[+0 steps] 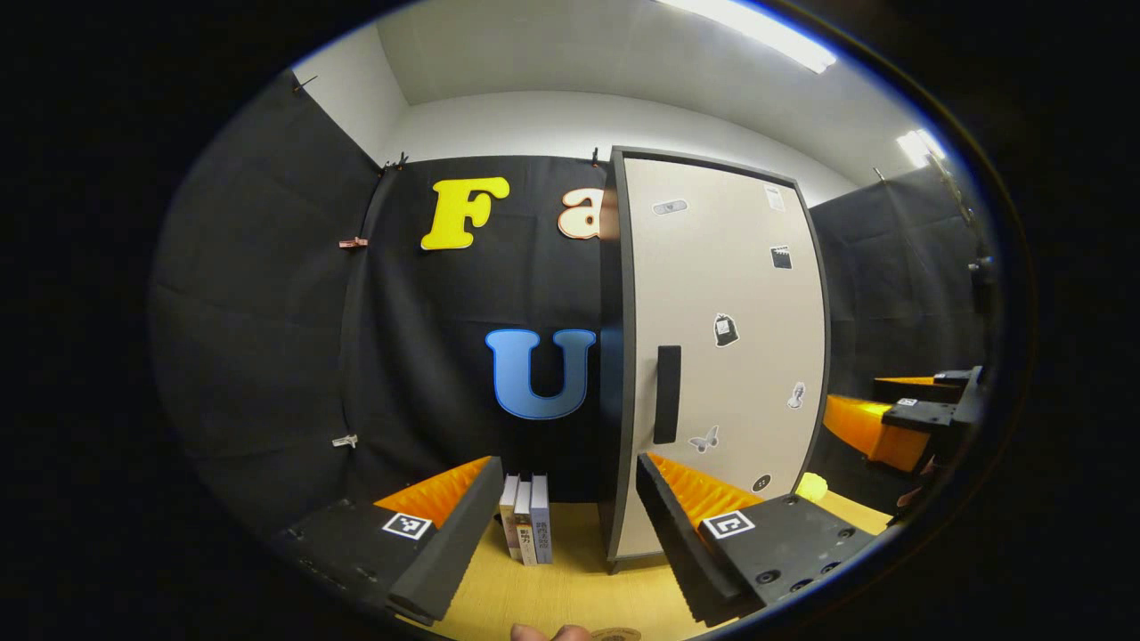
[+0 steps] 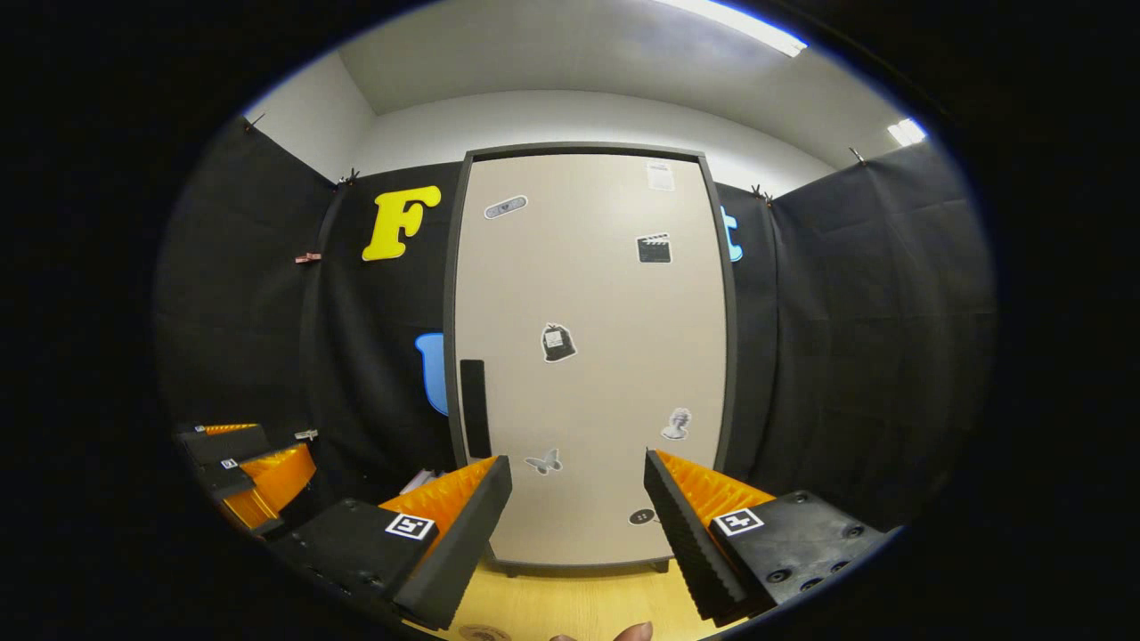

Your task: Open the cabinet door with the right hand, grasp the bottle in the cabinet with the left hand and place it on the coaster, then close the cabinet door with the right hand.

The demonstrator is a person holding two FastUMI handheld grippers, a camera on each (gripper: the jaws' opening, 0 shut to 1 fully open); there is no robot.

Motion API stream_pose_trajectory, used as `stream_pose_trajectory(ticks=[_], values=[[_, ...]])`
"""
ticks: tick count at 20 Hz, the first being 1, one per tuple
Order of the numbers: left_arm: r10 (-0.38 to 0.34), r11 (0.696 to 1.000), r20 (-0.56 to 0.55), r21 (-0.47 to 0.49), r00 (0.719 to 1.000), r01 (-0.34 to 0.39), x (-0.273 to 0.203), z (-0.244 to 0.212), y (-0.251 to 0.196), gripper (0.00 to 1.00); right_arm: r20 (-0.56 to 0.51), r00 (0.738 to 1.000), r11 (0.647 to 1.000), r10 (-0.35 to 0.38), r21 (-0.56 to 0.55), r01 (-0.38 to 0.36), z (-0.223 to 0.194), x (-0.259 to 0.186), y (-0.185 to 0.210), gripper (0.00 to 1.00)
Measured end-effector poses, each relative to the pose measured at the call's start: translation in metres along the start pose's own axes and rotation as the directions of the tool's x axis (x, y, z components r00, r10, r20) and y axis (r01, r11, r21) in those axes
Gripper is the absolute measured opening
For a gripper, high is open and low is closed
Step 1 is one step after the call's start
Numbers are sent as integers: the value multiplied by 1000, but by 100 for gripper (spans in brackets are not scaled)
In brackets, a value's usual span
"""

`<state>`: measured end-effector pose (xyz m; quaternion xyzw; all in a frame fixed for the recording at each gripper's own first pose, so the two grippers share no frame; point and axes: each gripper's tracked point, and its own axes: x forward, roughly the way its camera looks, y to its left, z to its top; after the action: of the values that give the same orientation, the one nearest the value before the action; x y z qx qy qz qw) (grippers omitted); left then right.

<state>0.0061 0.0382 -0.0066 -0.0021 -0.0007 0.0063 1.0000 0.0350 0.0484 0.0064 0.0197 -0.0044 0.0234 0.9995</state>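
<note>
Left gripper view: three books (image 1: pixel 526 531), one shut cabinet door (image 1: pixel 721 356); both tongs (image 1: pixel 565 525) (image 2: pixel 577 525) wide open, empty.

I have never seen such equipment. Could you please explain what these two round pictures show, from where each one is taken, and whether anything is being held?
A person holds two hand-held tools, each with two fingers for grasping and a small camera looking forward along them. One picture comes from the left gripper, the other from the right gripper. Both are open and hold nothing.

Ahead stands a tall beige cabinet with a dark frame, its door closed, with a black vertical handle and small stickers. It stands on a light wooden table. In the left gripper view, a few upright books stand to the left of the cabinet, and a small yellow object to its right is too small to identify.
</note>
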Motion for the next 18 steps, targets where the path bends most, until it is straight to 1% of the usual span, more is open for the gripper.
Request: stream_pose_trajectory(ticks=[5, 9, 11, 14, 18], values=[[24, 1000, -3, 2, 1000, -24, 2, -7, 23, 95, -1, 999, 999, 36, 33, -35, -5, 46, 33, 98], [34, 999, -17, 0, 999, -34, 1, -15, 38, 95, 8, 998, 998, 65, 12, -65, -8, 83, 63, 98], [39, 999, -23, -1, 999, -39, 1, -18, 43, 95, 21, 997, 998, 69, 4, -69, -11, 100, 76, 98], [51, 999, -35, 5, 998, -51, 1, -25, 53, 95, 13, 997, 997, 70, -13, -70, -19, 127, 93, 97], [59, 998, -60, -17, 996, -61, -3, -35, 64, 95, 2, 998, 998, 59, -16, -59, -29, 159, 105, 97]])
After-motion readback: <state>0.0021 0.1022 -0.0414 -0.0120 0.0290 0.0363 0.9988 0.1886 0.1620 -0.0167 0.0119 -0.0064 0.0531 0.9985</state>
